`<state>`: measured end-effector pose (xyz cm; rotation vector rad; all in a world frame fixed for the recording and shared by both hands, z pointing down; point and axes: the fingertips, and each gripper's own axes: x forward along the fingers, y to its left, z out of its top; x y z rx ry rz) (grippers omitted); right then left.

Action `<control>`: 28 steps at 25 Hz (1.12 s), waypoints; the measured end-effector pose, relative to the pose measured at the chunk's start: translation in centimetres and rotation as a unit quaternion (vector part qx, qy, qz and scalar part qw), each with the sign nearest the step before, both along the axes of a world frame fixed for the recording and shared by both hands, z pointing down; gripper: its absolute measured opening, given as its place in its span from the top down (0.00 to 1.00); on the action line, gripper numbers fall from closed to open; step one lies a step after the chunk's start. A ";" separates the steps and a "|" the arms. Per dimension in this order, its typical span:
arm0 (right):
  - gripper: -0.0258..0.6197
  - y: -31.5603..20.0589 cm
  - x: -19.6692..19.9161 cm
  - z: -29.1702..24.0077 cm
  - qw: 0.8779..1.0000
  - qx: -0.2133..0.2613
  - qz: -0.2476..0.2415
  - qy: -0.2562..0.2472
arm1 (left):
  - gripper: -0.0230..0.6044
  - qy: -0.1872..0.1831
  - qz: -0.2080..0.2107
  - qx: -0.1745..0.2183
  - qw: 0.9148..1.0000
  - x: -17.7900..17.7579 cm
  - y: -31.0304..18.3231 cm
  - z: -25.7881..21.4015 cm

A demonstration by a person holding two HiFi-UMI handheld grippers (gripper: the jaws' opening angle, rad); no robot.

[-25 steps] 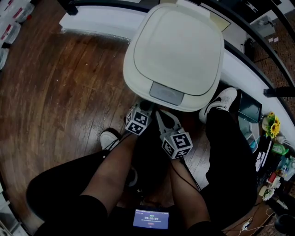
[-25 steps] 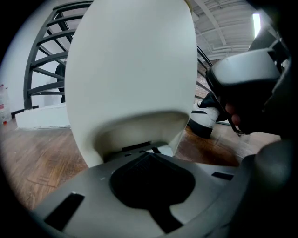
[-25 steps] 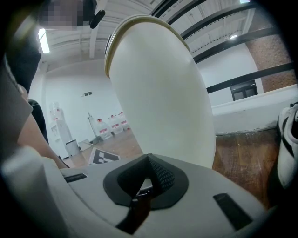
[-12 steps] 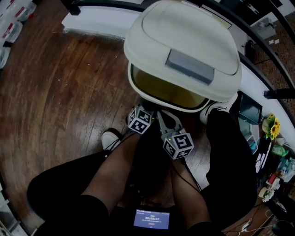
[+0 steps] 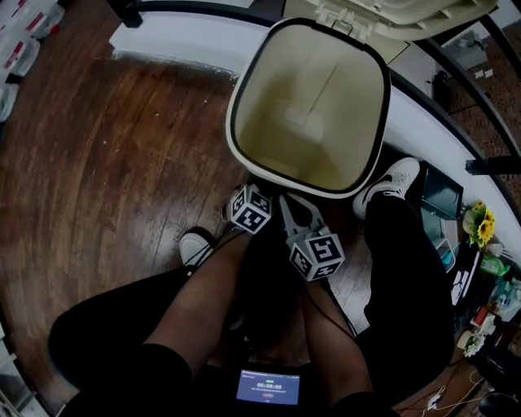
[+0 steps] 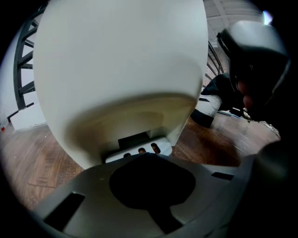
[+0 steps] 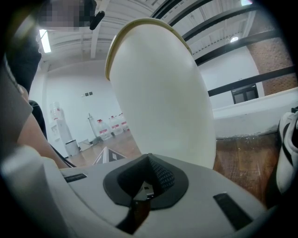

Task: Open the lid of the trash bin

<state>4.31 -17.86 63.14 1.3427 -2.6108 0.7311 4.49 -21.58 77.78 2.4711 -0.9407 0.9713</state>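
Note:
The cream trash bin point(image 5: 244, 89) stands on the wood floor with its lid point(image 5: 383, 18) swung up and back, baring the empty inside. In the left gripper view the bin's front wall point(image 6: 121, 69) fills the frame. The foot pedal point(image 6: 139, 149) sits at its base, right at the tip of my left gripper point(image 6: 148, 160), which is shut and empty. Its marker cube point(image 5: 250, 209) shows below the bin rim. My right gripper point(image 7: 148, 163) is shut on nothing, beside the bin's wall point(image 7: 163, 97), with its cube point(image 5: 316, 254) lower right.
The person's legs in dark trousers flank the grippers, with one white shoe point(image 5: 392, 181) beside the bin and another point(image 5: 194, 244) at left. A white ledge point(image 5: 171, 37) runs behind the bin. A small screen point(image 5: 267, 386) glows below. Clutter with yellow flowers point(image 5: 482, 220) lies at right.
The lid has gone from closed, through half raised, to fully swung back. Both grippers have stayed at the bin's base, hardly moving.

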 end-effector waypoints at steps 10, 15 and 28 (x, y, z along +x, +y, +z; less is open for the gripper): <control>0.93 0.4 0.3 0.5 1.000 -0.008 0.000 0.002 | 0.90 -0.003 0.000 -0.002 1.000 0.1 0.0 0.0; 0.93 0.6 0.3 0.4 1.000 -0.007 0.003 0.000 | 0.90 -0.003 0.000 -0.006 1.000 0.2 0.1 0.1; 0.93 1.0 1.2 -1.4 1.000 0.005 0.006 0.000 | 0.90 0.003 -0.012 -0.023 1.000 0.2 0.2 -0.2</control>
